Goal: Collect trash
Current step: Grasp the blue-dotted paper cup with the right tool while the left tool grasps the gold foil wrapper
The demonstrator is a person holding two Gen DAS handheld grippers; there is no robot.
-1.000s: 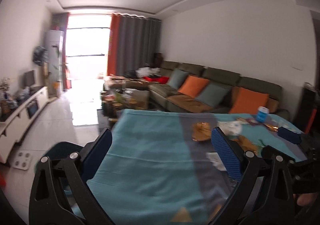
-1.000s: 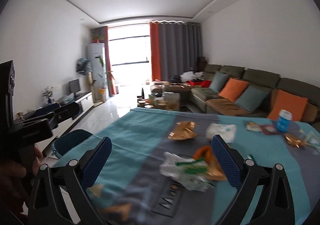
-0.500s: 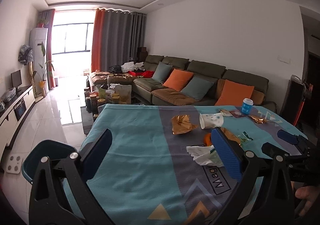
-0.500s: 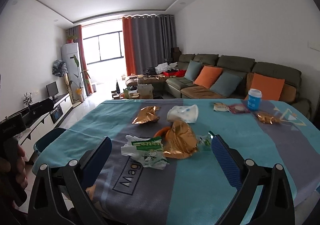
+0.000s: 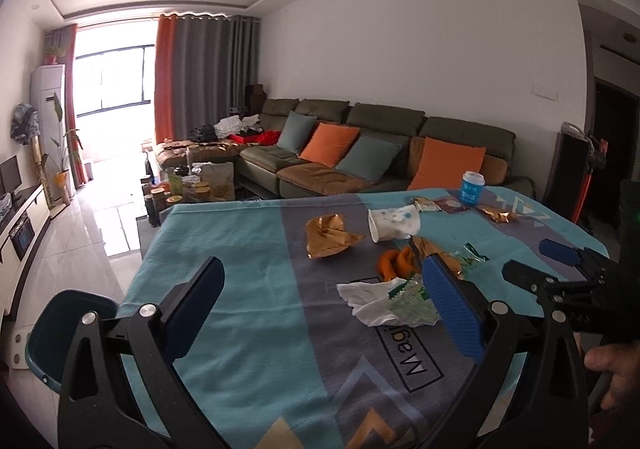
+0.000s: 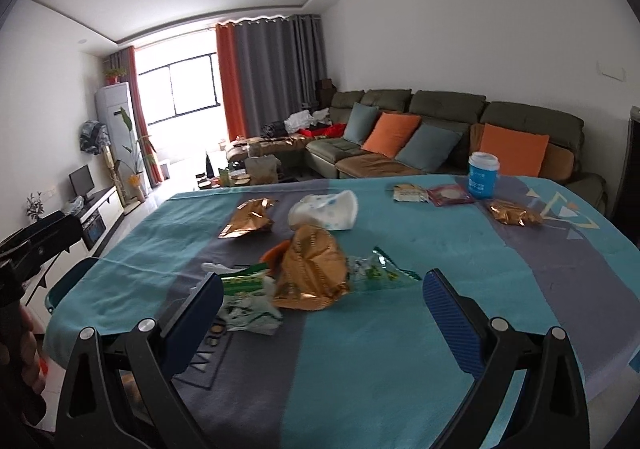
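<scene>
Both grippers w/ jaws wide apart, nothing between them: left gripper low centre of left wrist view, right gripper low centre of right wrist view, each hovering over near edge of table w/ teal-and-grey cloth. Trash strewn mid-table: gold foil bag centre of right view, crumpled, leaning over orange scrap; green-white wrapper just left of it, close to left fingertip of right gripper; clear green-print wrapper just right of it. White tissue centre-right of left view, touching green-white wrapper. Further back: second gold wrapper, tipped paper cup, small packets and blue-white cup upper right, another gold packet right. Handling, by guess: all very light, thin, crinkly; foil and film likely slippery, collapsing under squeeze, so best pinched at bunched fold or sealed edge, not flat face; tissue soft, grab at raised crease; tipped cup thin-walled, take across rim, prone to rolling. Blue-white cup upright, possibly holding liquid, cannot tell. Hard to make out: print on wrappers unreadable, orange scrap mostly hidden behind foil bag, teal tub lower left of left view cut off by gripper frame, use as bin only a guess. Person's hand partly cut off at lower right edge.
</scene>
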